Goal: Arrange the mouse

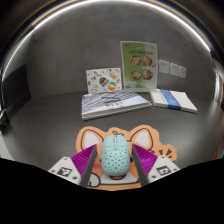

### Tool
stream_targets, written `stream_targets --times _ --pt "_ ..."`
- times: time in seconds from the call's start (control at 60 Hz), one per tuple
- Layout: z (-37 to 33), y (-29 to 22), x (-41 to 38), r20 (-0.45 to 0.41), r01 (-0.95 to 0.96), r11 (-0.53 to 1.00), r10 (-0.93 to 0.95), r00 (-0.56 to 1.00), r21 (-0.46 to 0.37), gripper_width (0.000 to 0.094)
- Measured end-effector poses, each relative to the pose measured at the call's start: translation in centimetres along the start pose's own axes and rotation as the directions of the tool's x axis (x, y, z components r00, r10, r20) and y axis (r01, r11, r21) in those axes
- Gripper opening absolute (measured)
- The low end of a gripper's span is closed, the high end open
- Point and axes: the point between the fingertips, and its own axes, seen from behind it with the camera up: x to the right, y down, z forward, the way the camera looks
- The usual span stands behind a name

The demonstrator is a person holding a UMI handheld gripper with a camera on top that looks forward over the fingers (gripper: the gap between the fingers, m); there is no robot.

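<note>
In the gripper view, the claw [115, 171] sits at the bottom centre of the frame, its two fingers with purple pads [78, 164] angled inward from lower left and lower right. Between them lies a pale mint-green perforated plastic computer mouse [115, 155], and both pads appear to press against its sides, so the claw is closed on it. The mouse rests over an orange cat-shaped mouse mat [99, 135] with pointed ears, which lies on the dark grey counter [45, 115] just above the fingers in the frame. Further up, in the middle of the frame, a stack of white papers and booklets [115, 103] lies flat, with a blue-edged booklet [175, 100] to its right. Behind them, a green illustrated leaflet [138, 63] stands upright against the grey wall, and a smaller picture card [103, 80] leans to its left.
</note>
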Motion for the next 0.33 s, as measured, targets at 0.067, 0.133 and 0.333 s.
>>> stream_targets --times 0.067,0.133,0.333 --pt "-1.7 -0.2 -0.6 0.024 0.007 1.0 -0.007 1.0 0.003 0.0862" --pt "-3.9 0.2 -1.0 0.037 -0.003 1.0 0.003 0.999 -0.002 0.0847" --pt "-11.2 3.0 0.1 0.065 -0.066 0.997 0.068 0.996 -0.035 0.085"
